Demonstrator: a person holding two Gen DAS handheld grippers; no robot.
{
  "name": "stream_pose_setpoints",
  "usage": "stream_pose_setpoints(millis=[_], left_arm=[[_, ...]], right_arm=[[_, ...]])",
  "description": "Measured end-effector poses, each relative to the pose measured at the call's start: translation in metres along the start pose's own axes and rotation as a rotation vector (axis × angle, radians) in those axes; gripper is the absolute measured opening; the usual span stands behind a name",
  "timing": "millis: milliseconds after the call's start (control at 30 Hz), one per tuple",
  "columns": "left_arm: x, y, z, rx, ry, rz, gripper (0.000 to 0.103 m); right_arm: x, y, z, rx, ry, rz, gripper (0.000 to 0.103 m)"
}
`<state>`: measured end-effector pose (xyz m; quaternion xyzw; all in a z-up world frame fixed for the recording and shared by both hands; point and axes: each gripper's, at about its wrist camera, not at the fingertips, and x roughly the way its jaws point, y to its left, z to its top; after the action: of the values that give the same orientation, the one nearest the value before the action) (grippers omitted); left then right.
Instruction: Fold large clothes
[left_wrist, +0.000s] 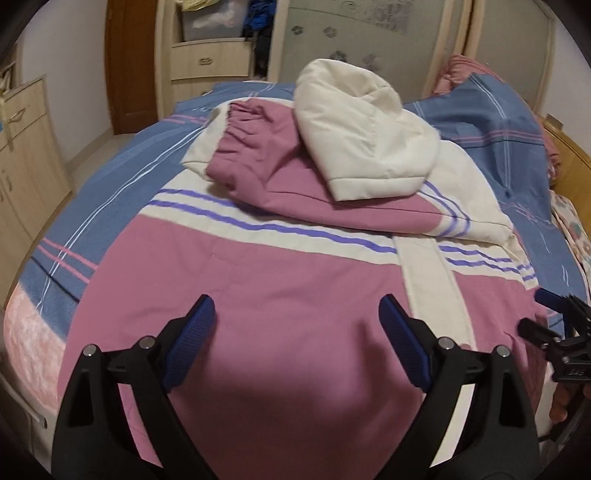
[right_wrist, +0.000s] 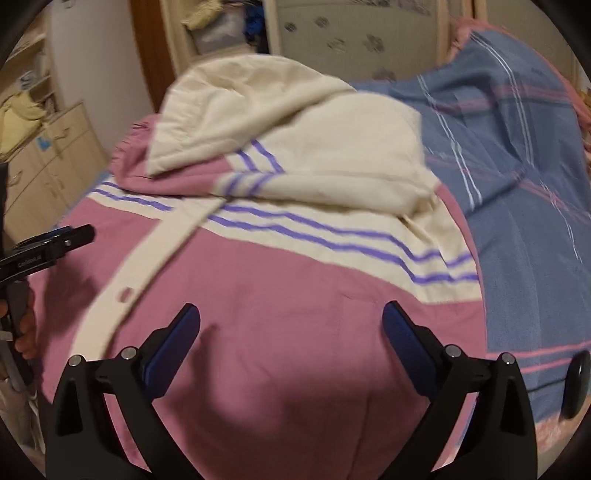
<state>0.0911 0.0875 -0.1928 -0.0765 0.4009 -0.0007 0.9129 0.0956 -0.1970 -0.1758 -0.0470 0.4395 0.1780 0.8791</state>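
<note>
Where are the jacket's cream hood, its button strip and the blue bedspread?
Cream hood (left_wrist: 364, 125), left wrist view, on its quilted top.
Button strip (right_wrist: 122, 291), right wrist view, near a buttonhole.
Blue bedspread (right_wrist: 528, 221), right wrist view, bare part beside the jacket.

Pink and cream jacket (left_wrist: 280, 280) filling mid-frame on a blue bedspread (left_wrist: 122, 162), cream hood (left_wrist: 362, 129) folded onto it upper centre, left gripper (left_wrist: 297, 317) spread wide at bottom, right gripper (left_wrist: 543, 314) at right edge, wardrobe (left_wrist: 207, 55) at top.

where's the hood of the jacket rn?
The cream hood is flipped down onto the jacket, at the far end of the bed in both wrist views, lying partly over the folded pink sleeve, beyond both open grippers.
</note>
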Motion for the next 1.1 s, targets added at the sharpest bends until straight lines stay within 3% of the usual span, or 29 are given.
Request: stream_pose_setpoints(millis=[67, 100, 167, 233, 333, 467, 567, 600, 733, 800, 867, 1033, 1100], left_arm=[[0.020, -0.006, -0.006, 0.027, 0.067, 0.020, 0.093], [0.034, -0.010, -0.012, 0.047, 0.104, 0.053, 0.094], [0.035, -0.018, -0.018, 0.089, 0.068, 0.089, 0.094], [0.032, -0.015, -0.015, 0.076, 0.076, 0.069, 0.094], [0.017, -0.008, 0.001, 0.008, 0.062, -0.011, 0.094], [-0.002, -0.017, 0.042, -0.017, -0.063, -0.121, 0.094], [0.013, -0.041, 0.080, 0.035, -0.086, -0.097, 0.094], [0.020, -0.048, 0.089, 0.050, -0.089, -0.087, 0.094], [0.077, -0.065, 0.114, 0.059, 0.005, -0.072, 0.094], [0.110, -0.064, 0.113, 0.045, 0.095, -0.034, 0.094], [0.137, -0.057, 0.102, 0.029, 0.160, -0.061, 0.096], [0.141, -0.059, 0.098, 0.069, 0.138, -0.047, 0.096], [0.142, -0.059, 0.097, 0.069, 0.131, -0.052, 0.096]], right_arm=[[0.031, 0.008, -0.004, -0.054, 0.108, -0.041, 0.102], [0.037, 0.012, -0.007, -0.088, 0.115, -0.065, 0.102], [0.035, 0.020, -0.004, -0.159, 0.109, -0.086, 0.102], [0.029, 0.016, 0.006, -0.190, 0.132, -0.039, 0.102], [0.013, -0.006, 0.036, -0.151, 0.094, 0.053, 0.102], [0.002, -0.048, 0.105, 0.037, 0.015, 0.254, 0.102], [0.016, -0.080, 0.167, 0.243, -0.011, 0.523, 0.102], [0.028, -0.089, 0.187, 0.306, -0.002, 0.575, 0.102], [0.091, -0.121, 0.251, 0.484, 0.064, 0.587, 0.102], [0.125, -0.132, 0.268, 0.547, 0.103, 0.542, 0.102], [0.162, -0.143, 0.278, 0.607, 0.152, 0.540, 0.102], [0.235, -0.165, 0.273, 0.761, 0.294, 0.578, 0.102], [0.245, -0.172, 0.271, 0.819, 0.287, 0.564, 0.100]])
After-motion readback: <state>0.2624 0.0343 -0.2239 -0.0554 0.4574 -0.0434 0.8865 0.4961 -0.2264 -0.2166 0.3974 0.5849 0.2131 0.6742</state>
